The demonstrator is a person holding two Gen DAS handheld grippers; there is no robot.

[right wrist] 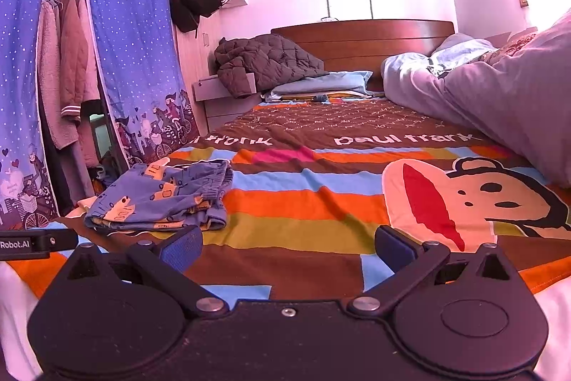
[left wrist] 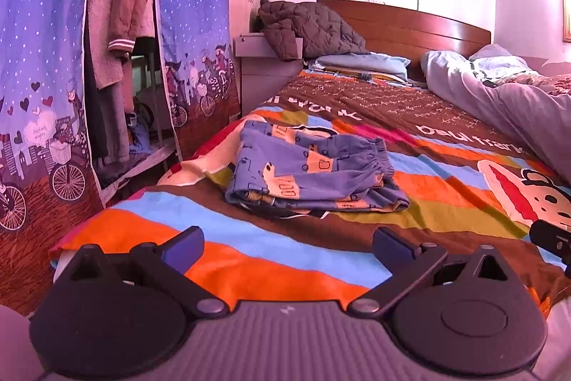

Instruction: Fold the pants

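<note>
The small blue printed cotton pants (left wrist: 314, 174) lie in a compact, layered bundle on the striped cartoon-print bedspread (left wrist: 410, 199), left of centre near the bed's edge, elastic waistband gathered on the right; the fold appears essentially complete. The left gripper (left wrist: 287, 247) and right gripper (right wrist: 289, 247) hover near the foot, clear of the cloth, jaws wide and empty, judged retracted to leave the soft stack undisturbed.

left tongs (left wrist: 287, 247): black links, blue pads, grey ribbed base | right tongs (right wrist: 288, 247): black base (silver pivot screws)
</note>
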